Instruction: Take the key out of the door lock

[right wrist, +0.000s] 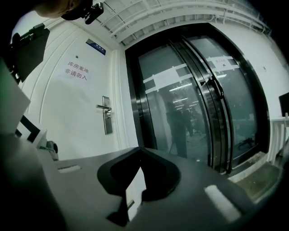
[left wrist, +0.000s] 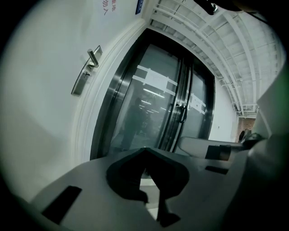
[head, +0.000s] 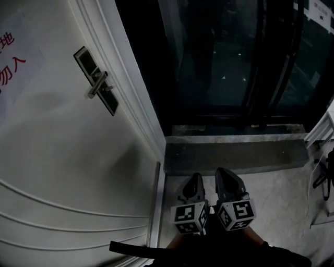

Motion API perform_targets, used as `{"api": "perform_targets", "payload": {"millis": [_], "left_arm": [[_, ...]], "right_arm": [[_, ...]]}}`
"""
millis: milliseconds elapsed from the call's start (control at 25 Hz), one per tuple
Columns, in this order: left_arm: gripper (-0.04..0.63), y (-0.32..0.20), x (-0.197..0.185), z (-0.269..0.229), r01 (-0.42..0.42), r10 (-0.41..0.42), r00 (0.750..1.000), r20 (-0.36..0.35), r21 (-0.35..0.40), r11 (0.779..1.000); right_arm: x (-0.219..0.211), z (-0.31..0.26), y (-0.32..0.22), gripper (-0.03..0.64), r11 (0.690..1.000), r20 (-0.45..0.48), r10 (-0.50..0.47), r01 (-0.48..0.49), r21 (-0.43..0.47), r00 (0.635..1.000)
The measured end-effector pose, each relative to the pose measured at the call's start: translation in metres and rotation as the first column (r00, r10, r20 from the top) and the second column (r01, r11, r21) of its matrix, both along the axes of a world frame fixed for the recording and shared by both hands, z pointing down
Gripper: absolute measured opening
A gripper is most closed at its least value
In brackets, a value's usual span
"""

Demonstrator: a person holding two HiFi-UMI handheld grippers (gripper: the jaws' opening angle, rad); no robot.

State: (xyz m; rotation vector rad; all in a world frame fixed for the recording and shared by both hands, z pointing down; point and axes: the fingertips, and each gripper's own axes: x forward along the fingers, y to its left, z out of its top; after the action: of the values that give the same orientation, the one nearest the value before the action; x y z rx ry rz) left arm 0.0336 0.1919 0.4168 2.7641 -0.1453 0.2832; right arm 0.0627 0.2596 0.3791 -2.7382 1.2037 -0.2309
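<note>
Door lock (head: 97,82) well apart from side-by-side tongs (head: 197,177) (head: 223,172)

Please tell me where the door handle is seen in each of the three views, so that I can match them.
Head view: the door handle is at the upper left, on the white door.
Left gripper view: it is at the upper left, tilted.
Right gripper view: it is left of centre.
Shared landmark: the red-print notice on that door.
</note>
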Motion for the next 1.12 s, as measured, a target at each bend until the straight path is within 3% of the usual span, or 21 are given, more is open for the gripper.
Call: {"api": "perform_targets", "payload": {"millis": [400, 880, 1120], "left_arm": [[0.0, -0.02, 0.076, -0.005, 0.102, -0.102, 0.995, -0.003, 0.023, 0.995], [0.0, -0.043, 0.097, 0.005, 0.21, -0.21, 0.977, 0.025, 0.016, 0.978], [0.0, -0.078, 0.097, 0.006, 0.263, -0.263, 0.965, 0.022, 0.015, 0.965]], "right_arm": [[0.087, -0.002, -0.02, 0.002, 0.995, 0.005, -0.1, 0.1, 0.003, 0.995], [0.113, 0.011, -0.048, 0.002, 0.978, 0.039, -0.209, 0.208, 0.015, 0.977], [0.117, 0.014, -0.083, 0.002, 0.967, 0.037, -0.253, 0.253, 0.0, 0.967]]}}
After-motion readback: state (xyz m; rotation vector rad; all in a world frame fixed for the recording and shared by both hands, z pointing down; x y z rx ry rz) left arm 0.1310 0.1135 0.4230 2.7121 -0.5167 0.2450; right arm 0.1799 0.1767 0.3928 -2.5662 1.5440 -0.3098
